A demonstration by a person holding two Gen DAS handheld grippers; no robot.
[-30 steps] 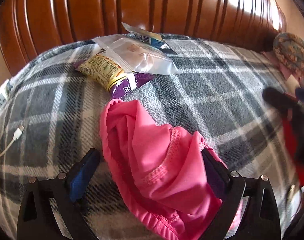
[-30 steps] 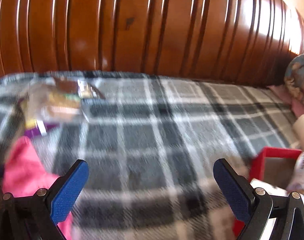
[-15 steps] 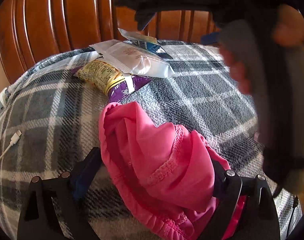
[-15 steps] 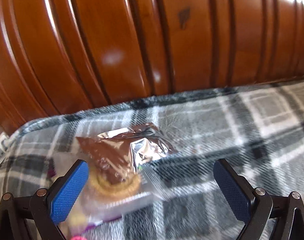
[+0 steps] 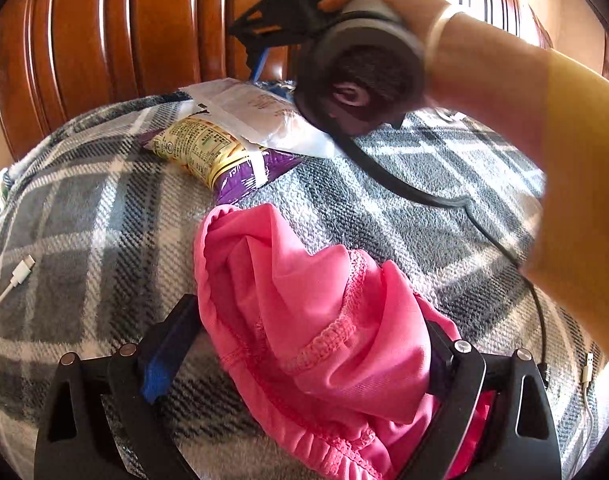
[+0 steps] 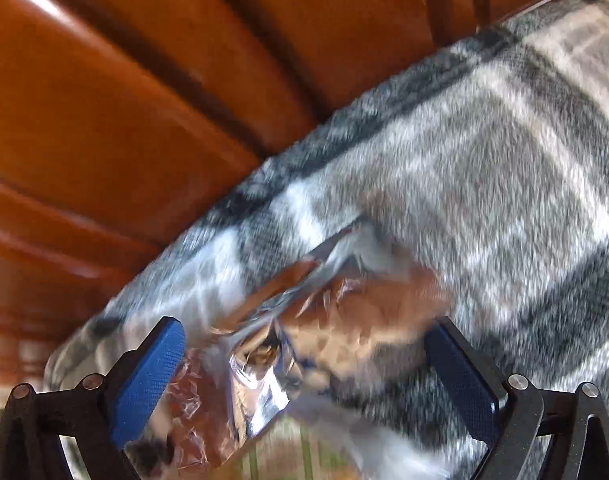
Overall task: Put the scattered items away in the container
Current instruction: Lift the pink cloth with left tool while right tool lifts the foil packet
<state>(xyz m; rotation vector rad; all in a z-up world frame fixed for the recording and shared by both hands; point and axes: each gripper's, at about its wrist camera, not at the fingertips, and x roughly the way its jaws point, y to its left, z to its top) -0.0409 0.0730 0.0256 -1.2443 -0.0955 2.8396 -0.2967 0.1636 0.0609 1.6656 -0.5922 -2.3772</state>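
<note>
A pink garment lies on the plaid blanket between the open jaws of my left gripper; the pads stand either side of it without clamping. Beyond it lie a yellow and purple snack bag and a white packet. My right gripper is open, tilted, with a crinkled silver and brown foil snack packet between its blue pads. In the left wrist view the right gripper's body and the hand holding it hover over the snack pile. No container shows.
A dark wooden headboard stands behind the blanket. A white charging cable lies at the left, and another cable end at the right. A black cord trails from the right gripper across the blanket.
My right gripper has swung left to the snack pile and dropped around the foil packet. My left gripper has stayed around the pink garment.
</note>
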